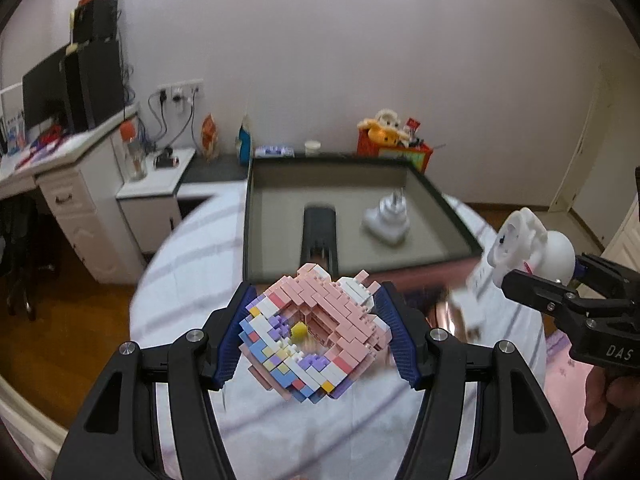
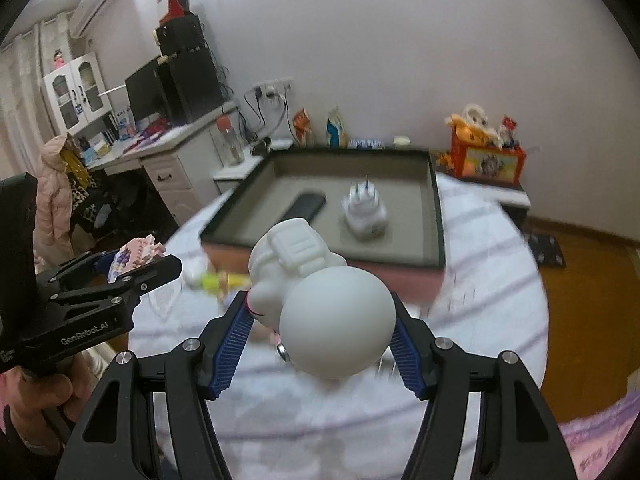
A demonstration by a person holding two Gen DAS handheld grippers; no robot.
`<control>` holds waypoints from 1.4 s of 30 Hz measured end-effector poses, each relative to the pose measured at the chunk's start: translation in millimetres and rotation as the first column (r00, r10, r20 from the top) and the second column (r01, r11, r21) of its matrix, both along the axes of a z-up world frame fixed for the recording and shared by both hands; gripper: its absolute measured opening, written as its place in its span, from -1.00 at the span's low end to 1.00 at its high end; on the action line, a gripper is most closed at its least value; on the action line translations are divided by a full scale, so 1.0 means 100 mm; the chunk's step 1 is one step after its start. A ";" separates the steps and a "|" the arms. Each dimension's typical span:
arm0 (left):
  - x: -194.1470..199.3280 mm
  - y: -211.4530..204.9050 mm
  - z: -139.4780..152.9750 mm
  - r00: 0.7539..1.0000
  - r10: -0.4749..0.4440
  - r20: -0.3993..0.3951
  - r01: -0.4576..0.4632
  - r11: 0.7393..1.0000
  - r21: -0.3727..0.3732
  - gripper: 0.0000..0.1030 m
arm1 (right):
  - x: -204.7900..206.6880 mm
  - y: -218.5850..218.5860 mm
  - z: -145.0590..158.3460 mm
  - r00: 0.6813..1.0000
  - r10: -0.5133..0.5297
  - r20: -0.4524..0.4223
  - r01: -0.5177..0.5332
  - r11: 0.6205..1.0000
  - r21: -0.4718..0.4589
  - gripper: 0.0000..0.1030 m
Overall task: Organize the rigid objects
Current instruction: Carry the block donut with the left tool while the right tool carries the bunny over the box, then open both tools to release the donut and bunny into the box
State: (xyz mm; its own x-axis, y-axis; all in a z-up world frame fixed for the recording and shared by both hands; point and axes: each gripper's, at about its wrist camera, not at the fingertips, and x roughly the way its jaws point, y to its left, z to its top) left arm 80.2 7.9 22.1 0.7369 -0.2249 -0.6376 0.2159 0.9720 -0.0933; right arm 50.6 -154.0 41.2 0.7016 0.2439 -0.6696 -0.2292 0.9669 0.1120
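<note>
Two hand-held grippers hang above a round table (image 1: pixel 280 432) draped in a pale striped cloth, each clamped on a toy. Nearest on the left, the left gripper (image 1: pixel 316 328) has its blue ribbed pads pressed to both sides of a pink, white and purple brick model (image 1: pixel 316 332), a hollow block build with a small yellow piece at its centre, held clear of the cloth. To its right, the right gripper (image 2: pixel 322 320) squeezes a white astronaut figurine (image 2: pixel 320 300) about the round helmet, the body and backpack pointing away toward the far side of the table; a hand (image 2: pixel 36 396) wraps the left gripper's handle at the near left edge. Just beyond both toys, a shallow dark-rimmed tray (image 1: pixel 250 216) sits on the table, a black remote control (image 2: pixel 306 206) lying in its left half and a white plug adapter (image 2: pixel 366 212) standing to the right, prongs up. Farther off, against the wall, an orange box of soft toys (image 2: pixel 486 162) stands at right and a white desk (image 2: pixel 160 148) with a monitor at left.
</note>
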 end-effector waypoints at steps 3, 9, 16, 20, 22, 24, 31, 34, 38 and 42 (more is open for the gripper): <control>0.31 -0.02 0.15 1.000 -0.007 0.007 0.007 1.000 -0.007 0.22 | 0.29 0.00 0.15 1.000 0.008 0.026 -0.008 1.000 -0.013 0.28; 1.03 -0.14 0.33 1.000 -0.026 0.002 0.026 1.000 -0.007 0.22 | 0.98 0.00 0.33 0.999 0.024 0.037 -0.023 0.999 -0.023 0.28; 1.92 -0.38 0.14 0.996 -0.031 -0.080 0.032 0.999 0.004 0.22 | 1.88 -0.11 0.16 0.998 0.010 -0.056 -0.011 1.000 -0.029 0.28; 2.32 -0.49 -0.13 0.989 -0.023 -0.149 0.025 1.000 0.012 0.22 | 2.28 -0.16 -0.17 0.990 -0.012 -0.144 0.005 0.999 -0.046 0.28; 2.41 -0.56 -0.25 0.984 -0.021 -0.177 0.025 0.999 0.021 0.22 | 2.42 -0.19 -0.33 0.983 -0.019 -0.180 0.009 0.998 -0.056 0.28; 2.51 -0.61 -0.37 0.978 -0.023 -0.205 0.028 0.999 0.023 0.22 | 2.53 -0.23 -0.45 0.977 -0.025 -0.211 0.013 0.998 -0.058 0.28; 2.69 -0.68 -0.60 0.968 -0.002 -0.250 0.012 0.999 0.039 0.23 | 2.70 -0.27 -0.68 0.960 -0.049 -0.276 0.029 0.997 -0.074 0.28; 2.74 -0.68 -0.68 0.963 0.013 -0.269 0.002 0.998 0.057 0.23 | 2.73 -0.26 -0.74 0.956 -0.055 -0.288 0.027 0.995 -0.101 0.29; 2.76 -0.66 -0.70 0.961 0.026 -0.276 -0.007 0.998 0.070 0.60 | 2.75 -0.27 -0.77 0.954 -0.074 -0.290 0.038 0.991 -0.127 0.30; 2.72 -0.57 -0.62 0.964 0.061 -0.260 -0.042 0.996 0.079 0.92 | 2.70 -0.30 -0.68 0.959 -0.079 -0.272 0.047 0.991 -0.122 0.55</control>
